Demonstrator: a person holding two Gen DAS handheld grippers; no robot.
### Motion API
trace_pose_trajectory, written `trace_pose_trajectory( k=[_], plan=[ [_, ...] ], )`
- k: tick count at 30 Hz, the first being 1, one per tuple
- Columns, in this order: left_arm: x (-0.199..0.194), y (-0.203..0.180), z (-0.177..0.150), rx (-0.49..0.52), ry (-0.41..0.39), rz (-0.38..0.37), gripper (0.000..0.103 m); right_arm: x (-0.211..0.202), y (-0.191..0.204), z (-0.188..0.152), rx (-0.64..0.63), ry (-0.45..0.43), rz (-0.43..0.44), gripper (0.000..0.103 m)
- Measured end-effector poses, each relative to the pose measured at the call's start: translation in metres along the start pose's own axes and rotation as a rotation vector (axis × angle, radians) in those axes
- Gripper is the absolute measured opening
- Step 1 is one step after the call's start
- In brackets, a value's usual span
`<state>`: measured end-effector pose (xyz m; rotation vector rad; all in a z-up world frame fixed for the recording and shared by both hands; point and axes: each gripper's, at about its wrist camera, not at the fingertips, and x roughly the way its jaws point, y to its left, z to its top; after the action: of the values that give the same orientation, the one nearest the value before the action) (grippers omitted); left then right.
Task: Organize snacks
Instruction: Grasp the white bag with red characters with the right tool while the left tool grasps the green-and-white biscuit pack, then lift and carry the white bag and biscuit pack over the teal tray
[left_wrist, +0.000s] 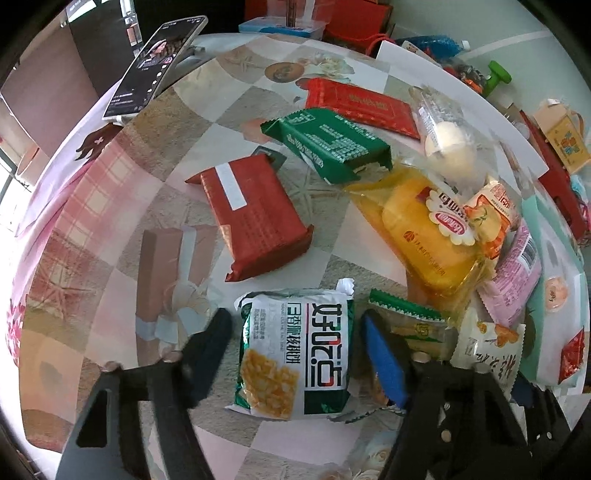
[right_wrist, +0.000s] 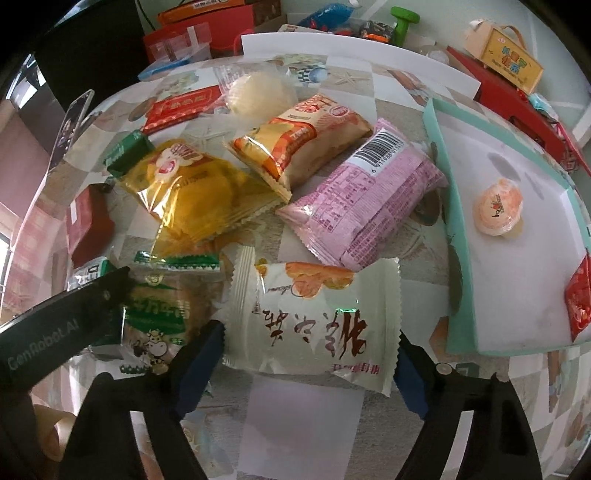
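A white-and-green snack packet (left_wrist: 295, 350) lies flat between the fingers of my left gripper (left_wrist: 299, 343). The jaws are open, with a thin strip of tablecloth showing on each side of it. A cream packet with red writing (right_wrist: 317, 314) lies between the fingers of my right gripper (right_wrist: 310, 354). Its crimped ends reach both fingers but it is not buckled, and the jaws are open. A green cow-print packet (right_wrist: 159, 317) lies between the two packets. More snacks are scattered behind: yellow (right_wrist: 192, 192), orange (right_wrist: 295, 140), pink (right_wrist: 365, 199), dark red (left_wrist: 255, 221) and green (left_wrist: 332, 144).
A teal-rimmed white tray (right_wrist: 439, 166) at the right holds an orange jelly cup (right_wrist: 498, 210) and a small red packet (right_wrist: 580, 299). A phone on a stand (left_wrist: 155, 66) rises at the back left. Red boxes and clutter (right_wrist: 517, 99) crowd the far side beyond the table.
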<state>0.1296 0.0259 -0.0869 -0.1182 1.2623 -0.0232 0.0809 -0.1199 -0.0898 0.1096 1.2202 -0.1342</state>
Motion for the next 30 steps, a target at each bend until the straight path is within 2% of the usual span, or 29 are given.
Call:
trace_pose_trajectory(
  k=[2,10,19,30],
  plan=[
    [-0.002,0.000,0.000,-0.001,-0.004,-0.010,0.058,-0.002,-0.002,0.000,0.008,-0.008,-0.001,0.075],
    [-0.005,0.001,0.005,-0.025,-0.011,-0.051,0.052,-0.011,-0.023,0.004,0.049,-0.029,0.033,0.058],
    [-0.024,0.005,0.004,-0.034,-0.051,-0.080,0.051,-0.021,-0.027,0.004,0.071,-0.043,0.100,0.057],
    [-0.062,0.006,0.004,-0.042,-0.175,-0.113,0.051,-0.066,-0.040,0.009,0.117,-0.183,0.150,0.057]
  ],
)
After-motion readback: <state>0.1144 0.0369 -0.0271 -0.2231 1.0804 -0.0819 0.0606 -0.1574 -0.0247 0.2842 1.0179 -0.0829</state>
